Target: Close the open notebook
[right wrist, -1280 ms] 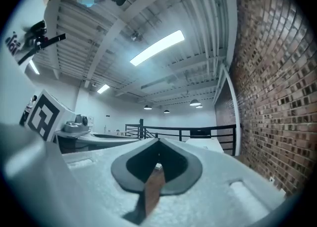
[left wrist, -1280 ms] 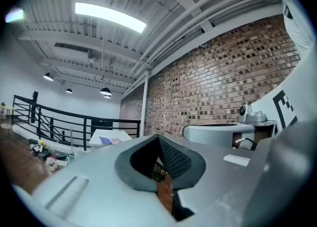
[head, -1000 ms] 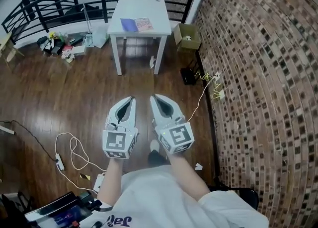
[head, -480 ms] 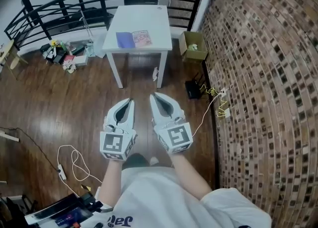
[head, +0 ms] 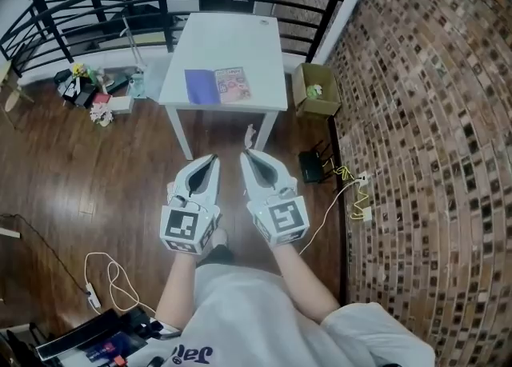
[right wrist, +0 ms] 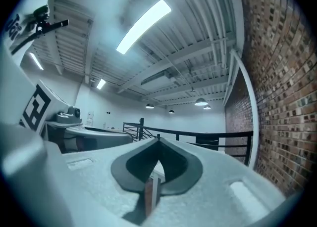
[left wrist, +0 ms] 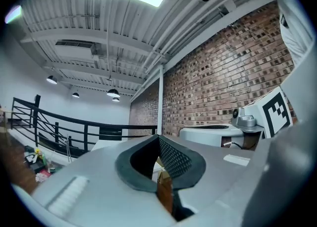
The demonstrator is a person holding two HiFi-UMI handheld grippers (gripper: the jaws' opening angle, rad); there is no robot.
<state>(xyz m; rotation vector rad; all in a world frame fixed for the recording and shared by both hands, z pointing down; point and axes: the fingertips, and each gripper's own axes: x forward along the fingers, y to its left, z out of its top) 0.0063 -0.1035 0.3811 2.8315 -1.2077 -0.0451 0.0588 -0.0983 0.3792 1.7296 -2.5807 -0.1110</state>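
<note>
Notebook [head: 218,85] lies well beyond the left gripper [head: 214,158].

light: bright ceiling strips [right wrist: 143,21] | edges: fisheye-bent, dark corners | near foreground: perhaps slightly soft

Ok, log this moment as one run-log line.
notebook: open on white table | left gripper: shut, empty | right gripper: shut, empty | both short of table
</note>
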